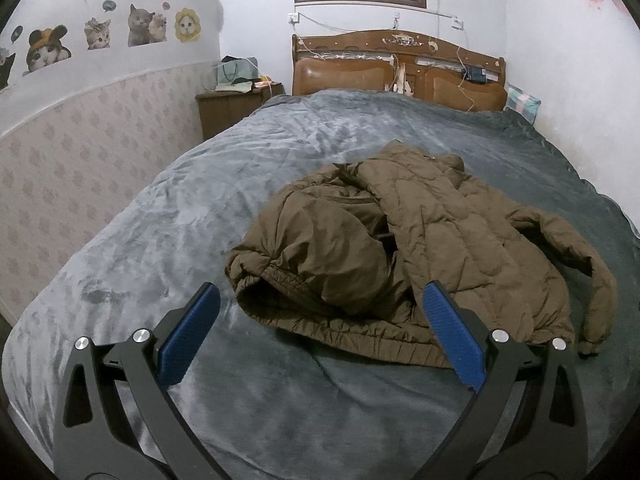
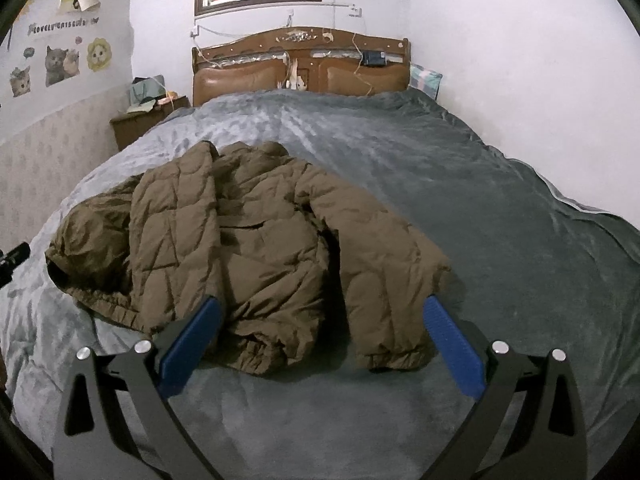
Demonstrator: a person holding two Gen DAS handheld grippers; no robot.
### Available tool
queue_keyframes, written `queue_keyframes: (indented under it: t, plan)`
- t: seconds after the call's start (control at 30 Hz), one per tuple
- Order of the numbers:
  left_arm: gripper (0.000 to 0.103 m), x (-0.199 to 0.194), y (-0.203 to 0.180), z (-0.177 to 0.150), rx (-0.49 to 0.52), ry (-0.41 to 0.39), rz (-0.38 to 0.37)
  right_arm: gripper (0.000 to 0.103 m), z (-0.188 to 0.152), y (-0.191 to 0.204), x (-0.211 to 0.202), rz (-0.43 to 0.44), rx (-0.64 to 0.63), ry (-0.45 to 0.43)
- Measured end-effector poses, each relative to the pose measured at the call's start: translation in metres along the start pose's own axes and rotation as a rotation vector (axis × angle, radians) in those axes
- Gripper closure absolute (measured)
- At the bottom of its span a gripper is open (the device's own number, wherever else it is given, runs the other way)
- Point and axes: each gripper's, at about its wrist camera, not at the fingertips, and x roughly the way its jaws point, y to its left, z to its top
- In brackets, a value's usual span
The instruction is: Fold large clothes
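Note:
An olive-brown quilted puffer jacket (image 1: 400, 240) lies crumpled on the grey blanket of the bed (image 1: 200, 220), its hem toward me and one sleeve trailing to the right. It also shows in the right wrist view (image 2: 240, 248), with a sleeve cuff (image 2: 394, 358) nearest me. My left gripper (image 1: 322, 300) is open and empty, hovering just before the jacket's hem. My right gripper (image 2: 322, 308) is open and empty, above the hem and the sleeve cuff. Neither gripper touches the jacket.
A wooden headboard (image 1: 400, 68) stands at the far end of the bed. A nightstand (image 1: 232, 108) with bags on it stands at the far left by the wall. A pillow (image 1: 522, 102) sits at the far right corner. The left gripper's dark edge (image 2: 14, 258) shows at far left.

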Motion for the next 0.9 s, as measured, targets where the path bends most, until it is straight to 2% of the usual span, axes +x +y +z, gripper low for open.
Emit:
queue_keyframes:
  t: [0.2,0.77,0.9]
  plan:
    - [0.003,0.003,0.002,-0.002,-0.011,0.022,-0.026,0.002,-0.003,0.004,0.009,-0.018,-0.008,0.022]
    - [0.003,0.008,-0.004,-0.004,0.014,0.037,-0.015,0.002,-0.004,0.003,0.018,-0.016,-0.005,0.051]
    - [0.003,0.017,-0.004,-0.008,0.026,0.045,0.01,0.002,-0.007,0.0,0.033,0.013,0.024,0.091]
